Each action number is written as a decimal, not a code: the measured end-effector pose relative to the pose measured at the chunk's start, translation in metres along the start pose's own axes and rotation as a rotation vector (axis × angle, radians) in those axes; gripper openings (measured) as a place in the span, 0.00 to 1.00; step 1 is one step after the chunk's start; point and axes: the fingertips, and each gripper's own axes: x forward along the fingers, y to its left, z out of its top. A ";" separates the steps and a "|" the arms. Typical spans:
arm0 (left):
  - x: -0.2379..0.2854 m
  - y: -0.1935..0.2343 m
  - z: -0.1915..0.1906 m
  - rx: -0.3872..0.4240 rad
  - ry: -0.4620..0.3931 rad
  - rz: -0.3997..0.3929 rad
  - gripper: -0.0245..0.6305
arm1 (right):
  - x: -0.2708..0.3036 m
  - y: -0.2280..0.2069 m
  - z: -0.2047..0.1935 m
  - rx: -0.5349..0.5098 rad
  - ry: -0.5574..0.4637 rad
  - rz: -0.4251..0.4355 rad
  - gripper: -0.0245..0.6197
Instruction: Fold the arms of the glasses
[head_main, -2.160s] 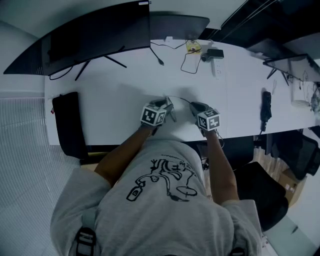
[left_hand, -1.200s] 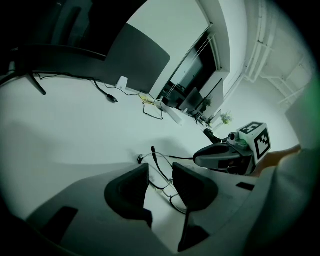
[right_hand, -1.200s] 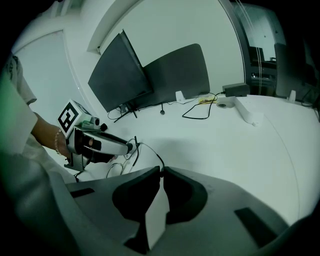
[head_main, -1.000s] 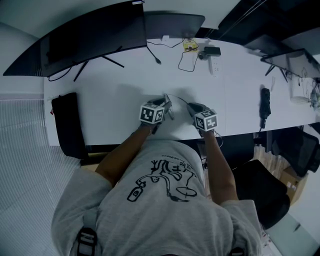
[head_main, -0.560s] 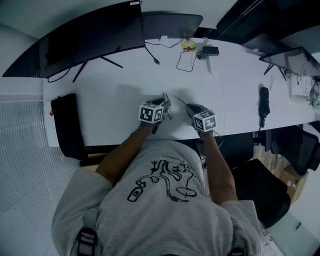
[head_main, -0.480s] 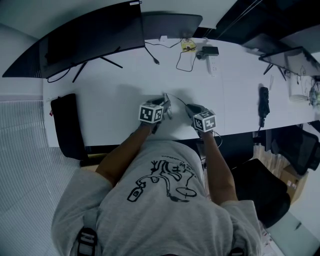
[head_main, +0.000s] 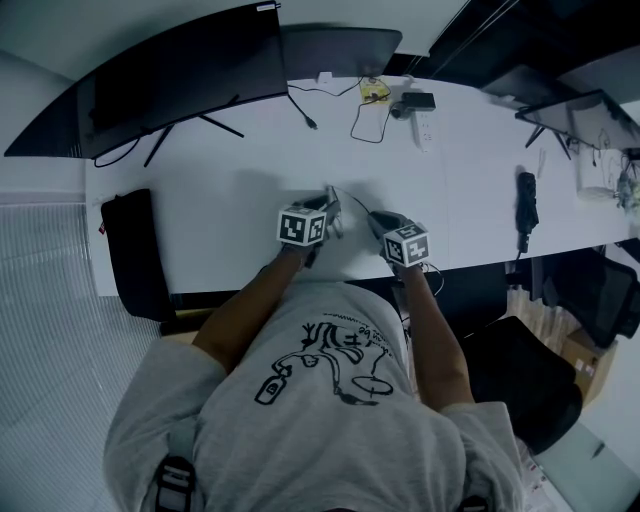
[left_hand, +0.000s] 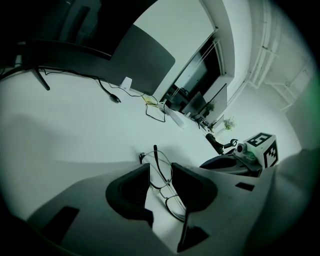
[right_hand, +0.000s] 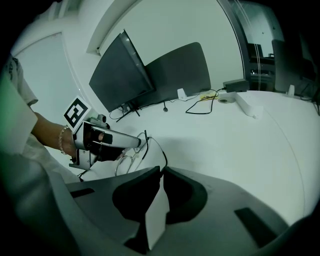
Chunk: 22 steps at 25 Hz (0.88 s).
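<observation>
Left hand-held gripper (left_hand: 160, 168): jaws have just been closing, pads now on the thin dark wire-frame glasses (left_hand: 165, 190), held low over the white counter (left_hand: 75, 130).

Right hand-held gripper (right_hand: 161, 170): jaws together, slim dark temple arm (right_hand: 163, 153) reaching their tips (nipped or only touching, cannot tell).

Step, as judged: folding an arm. Next move: swing it inward toward the lenses.

Hinges too small to read.

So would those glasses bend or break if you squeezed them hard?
Probably bendy: the glasses have a thin wire frame, so a hard squeeze might warp it. Likely very light too, as there's so little to them. The lenses look smooth, so they could slip.
</observation>
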 end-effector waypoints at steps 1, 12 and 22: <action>0.000 0.000 0.000 -0.002 -0.001 0.001 0.28 | 0.000 0.001 0.000 0.001 -0.001 0.001 0.09; 0.002 0.003 0.003 -0.026 -0.020 0.007 0.27 | 0.002 0.013 -0.005 0.009 -0.003 0.015 0.10; 0.003 0.003 0.005 -0.048 -0.035 0.018 0.27 | 0.004 0.020 -0.008 0.016 0.003 0.021 0.10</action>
